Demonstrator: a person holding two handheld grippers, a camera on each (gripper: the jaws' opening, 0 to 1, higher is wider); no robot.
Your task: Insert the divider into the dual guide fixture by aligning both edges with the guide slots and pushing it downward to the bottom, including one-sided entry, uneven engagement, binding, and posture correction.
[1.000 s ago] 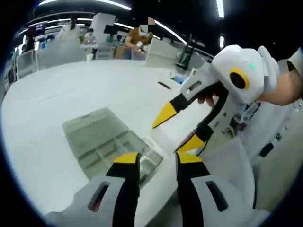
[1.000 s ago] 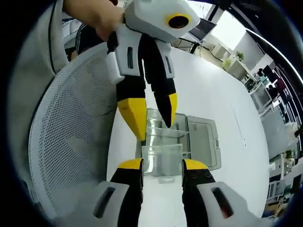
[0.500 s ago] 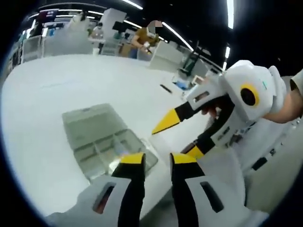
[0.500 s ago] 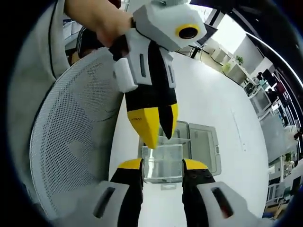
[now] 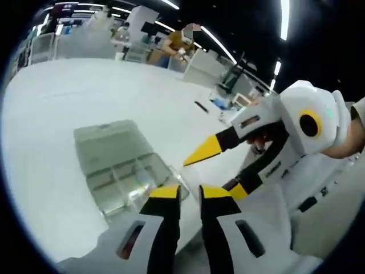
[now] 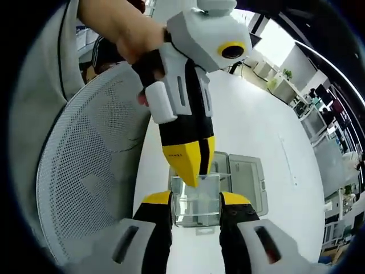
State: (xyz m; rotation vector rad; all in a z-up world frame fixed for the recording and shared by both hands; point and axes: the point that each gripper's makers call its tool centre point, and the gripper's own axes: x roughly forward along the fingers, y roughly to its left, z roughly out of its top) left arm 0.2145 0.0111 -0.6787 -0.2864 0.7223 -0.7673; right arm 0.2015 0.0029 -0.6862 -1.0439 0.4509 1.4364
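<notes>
Left gripper view: a clear plastic compartment box with its hinged lid laid open (image 5: 117,171) sits on a broad white table (image 5: 68,103), near the table's edge.
Left gripper (image 5: 188,192): its own black jaws with yellow tips rise from the bottom, nearly closed, a thin gap between them, nothing visibly held. They hang just over the near corner of the box, probably lining up for a pinch.
Right gripper (image 5: 214,168): enters from the right, white body held in a person's hand, jaws spread wide and empty, one yellow tip pointing toward the box.
Right gripper view: the same box (image 6: 228,180) lies straight ahead beyond the right gripper's (image 6: 195,198) own parted jaws, which hold nothing.
Left gripper in this view (image 6: 191,165): hangs tip-down from a hand at the top, yellow tips nearly together just above the box's near compartment, where a clear upright panel seems to stand.
Divider: likely that clear panel (image 6: 197,191) inside the box; being see-through, its edges and seating in the slots cannot be made out.
Mesh chair back (image 6: 85,171): pale grey, beside the table on the left of this view.
Background: an office hall with desks and people, far off.
Task stage, as a judgement: approach and alignment; the divider looks not yet grasped.
</notes>
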